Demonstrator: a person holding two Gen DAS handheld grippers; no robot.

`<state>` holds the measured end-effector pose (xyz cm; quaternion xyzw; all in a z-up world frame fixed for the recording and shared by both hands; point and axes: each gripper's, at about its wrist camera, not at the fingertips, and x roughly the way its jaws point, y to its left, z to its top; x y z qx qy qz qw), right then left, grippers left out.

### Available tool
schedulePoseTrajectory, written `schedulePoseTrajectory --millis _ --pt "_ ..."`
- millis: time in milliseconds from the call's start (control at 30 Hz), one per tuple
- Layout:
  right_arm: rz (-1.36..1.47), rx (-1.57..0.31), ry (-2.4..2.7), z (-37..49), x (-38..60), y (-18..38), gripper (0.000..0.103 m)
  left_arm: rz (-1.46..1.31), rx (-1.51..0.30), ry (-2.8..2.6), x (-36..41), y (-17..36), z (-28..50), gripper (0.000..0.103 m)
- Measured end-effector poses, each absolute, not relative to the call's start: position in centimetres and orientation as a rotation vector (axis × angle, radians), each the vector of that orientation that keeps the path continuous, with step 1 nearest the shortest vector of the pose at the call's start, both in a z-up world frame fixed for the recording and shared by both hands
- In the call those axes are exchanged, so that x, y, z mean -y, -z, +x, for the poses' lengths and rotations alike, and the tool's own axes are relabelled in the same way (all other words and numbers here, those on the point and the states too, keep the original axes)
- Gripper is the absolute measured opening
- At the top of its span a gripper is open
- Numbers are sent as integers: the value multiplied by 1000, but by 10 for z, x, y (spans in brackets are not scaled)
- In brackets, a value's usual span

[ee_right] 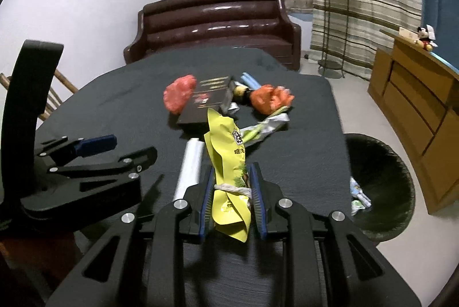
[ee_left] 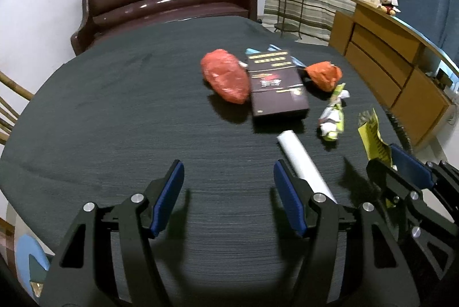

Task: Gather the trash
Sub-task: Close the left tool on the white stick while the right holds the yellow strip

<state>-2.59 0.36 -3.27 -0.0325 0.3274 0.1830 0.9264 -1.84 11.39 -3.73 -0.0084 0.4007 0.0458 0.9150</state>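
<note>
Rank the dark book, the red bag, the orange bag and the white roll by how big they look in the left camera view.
1. Dark book
2. Red bag
3. White roll, partly hidden behind the hand-held gripper, so unsure
4. Orange bag

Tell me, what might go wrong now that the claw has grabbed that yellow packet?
1. The right claw pinches the crumpled yellow snack wrapper only near its lower part; the long free top could snag or slip out on the way to the dark round trash bin beside the table.
2. The white paper roll lies right next to that claw, so a sideways swing might knock it rolling.
3. The open left claw hovers close by, so the two could collide.
</note>
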Motion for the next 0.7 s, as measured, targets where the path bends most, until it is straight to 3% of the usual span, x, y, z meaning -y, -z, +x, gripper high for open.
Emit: schedulePoseTrajectory --millis 467,700 --pt "-2 -685 -281 -9 52 36 26 5 -876 -27 -68 54 -4 64" --pt "23 -697 -271 -8 62 40 26 -14 -889 39 -71 55 -5 32"
